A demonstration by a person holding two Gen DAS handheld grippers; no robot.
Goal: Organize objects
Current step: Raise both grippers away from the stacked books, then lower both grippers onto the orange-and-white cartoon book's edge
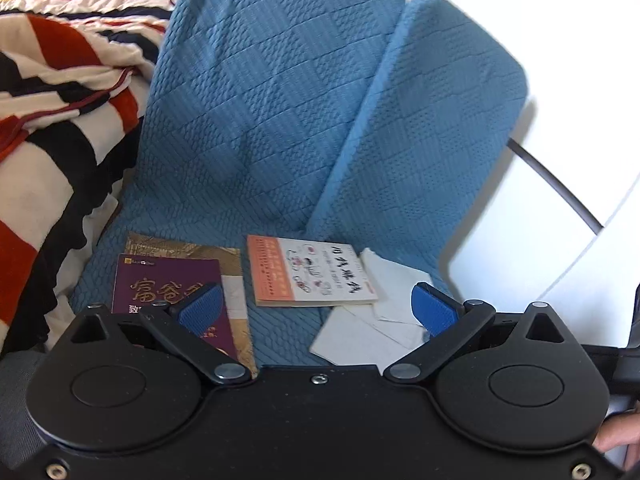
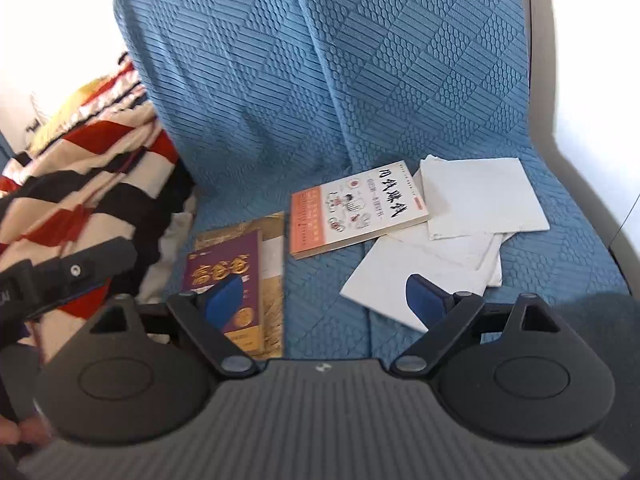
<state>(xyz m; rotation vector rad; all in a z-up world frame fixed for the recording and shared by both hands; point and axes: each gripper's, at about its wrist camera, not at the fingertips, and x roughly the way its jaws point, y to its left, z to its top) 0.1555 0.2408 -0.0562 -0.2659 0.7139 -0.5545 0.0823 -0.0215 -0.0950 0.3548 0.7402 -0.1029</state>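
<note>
Blue quilted fabric covers a sofa seat (image 2: pixel 320 320) holding everything. Taking the white-and-orange paperback (image 2: pixel 356 210) as landmark: far to its left a red, black and cream striped blanket (image 2: pixel 80 200) is heaped; nearer on its left a purple book (image 2: pixel 230 268) lies on a gold one (image 2: pixel 274 280); to its right lie loose white paper sheets (image 2: pixel 480 200), one tucked under it. The left tongs (image 1: pixel 316 310) and the right tongs (image 2: pixel 324 300) hover above the seat, both spread wide, gripping nothing.
</note>
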